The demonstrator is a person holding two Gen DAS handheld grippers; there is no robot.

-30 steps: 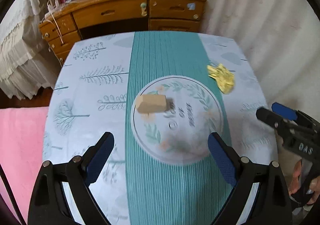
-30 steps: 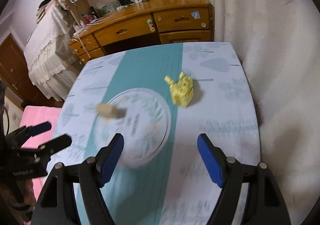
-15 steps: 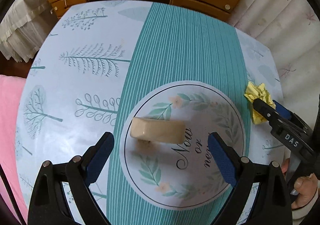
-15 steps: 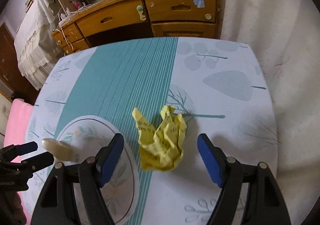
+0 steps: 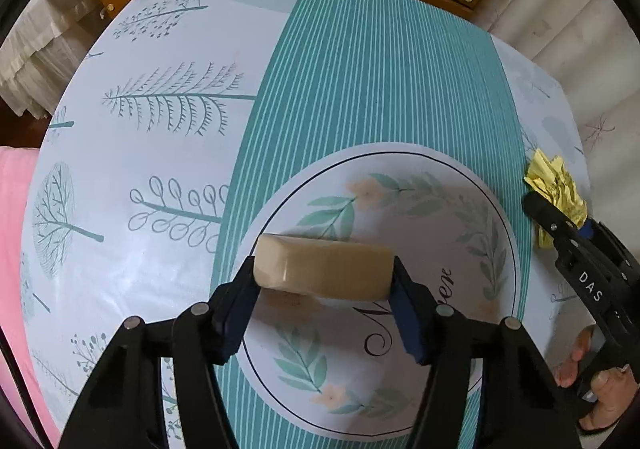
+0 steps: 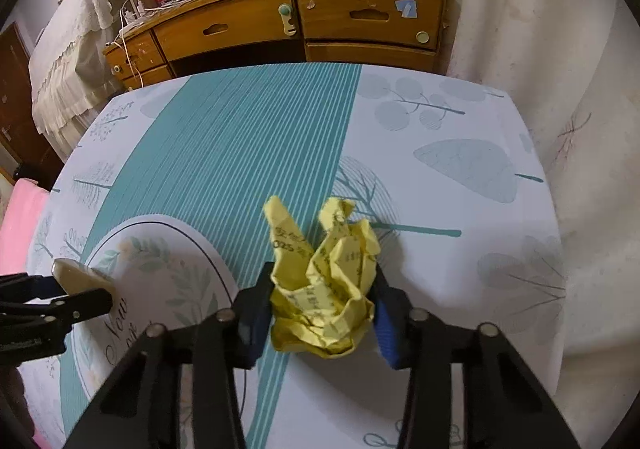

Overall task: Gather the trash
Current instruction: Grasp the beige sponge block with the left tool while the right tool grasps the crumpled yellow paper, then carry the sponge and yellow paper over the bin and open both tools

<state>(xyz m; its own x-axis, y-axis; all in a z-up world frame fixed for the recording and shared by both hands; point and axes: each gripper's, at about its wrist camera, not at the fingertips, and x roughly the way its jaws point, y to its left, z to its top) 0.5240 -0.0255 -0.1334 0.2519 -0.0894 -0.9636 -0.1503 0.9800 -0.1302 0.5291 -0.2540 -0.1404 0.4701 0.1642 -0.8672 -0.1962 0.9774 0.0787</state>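
A beige oblong block [image 5: 320, 265] lies on the round leaf print of the tablecloth [image 5: 160, 137]. My left gripper [image 5: 323, 275] is closing on it, its blue pads touching both ends of the block. A crumpled yellow paper [image 6: 324, 273] sits on the cloth's teal stripes. Around it my right gripper [image 6: 322, 283] is closing, both pads pressed into the paper's sides. In the left wrist view the yellow paper [image 5: 554, 185] shows at the right edge with the right gripper [image 5: 560, 225] on it. In the right wrist view the block [image 6: 76, 275] and left gripper [image 6: 60, 289] are at far left.
A wooden desk with drawers [image 6: 320, 21] stands just beyond the table's far edge, cluttered on top. White curtain [image 6: 560, 49] hangs along the right side. Pink fabric [image 5: 12, 209] lies past the left edge. A person's hand [image 5: 600, 381] grips the right tool.
Both grippers came down toward the table and their jaws narrowed from wide open: the left now touches the beige block's ends, the right now squeezes the yellow paper.
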